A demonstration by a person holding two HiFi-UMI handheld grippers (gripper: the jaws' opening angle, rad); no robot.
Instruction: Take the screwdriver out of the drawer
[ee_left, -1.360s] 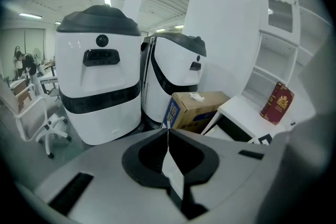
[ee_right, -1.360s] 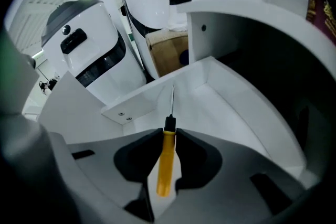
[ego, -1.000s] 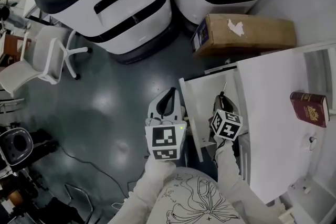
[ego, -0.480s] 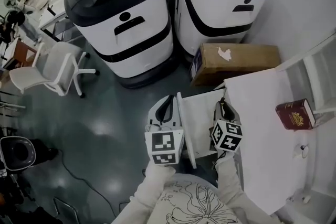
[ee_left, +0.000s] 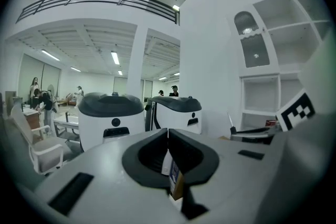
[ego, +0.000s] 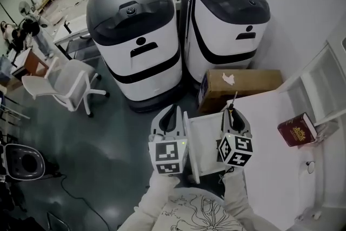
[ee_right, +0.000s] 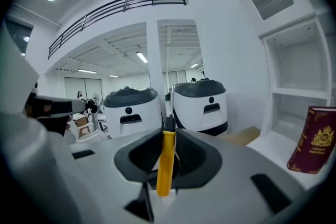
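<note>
Now the screwdriver [ee_right: 167, 162] sits gripped in the right claw [ee_right: 169, 131].
Its long axis runs along the jaws, tip pointing ahead; left claw [ee_left: 168, 134] is pressed shut.

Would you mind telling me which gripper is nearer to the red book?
Right. The right gripper, gripping the screwdriver, is left of the book in the head view; the left gripper is farther left, across the drawer.
</note>
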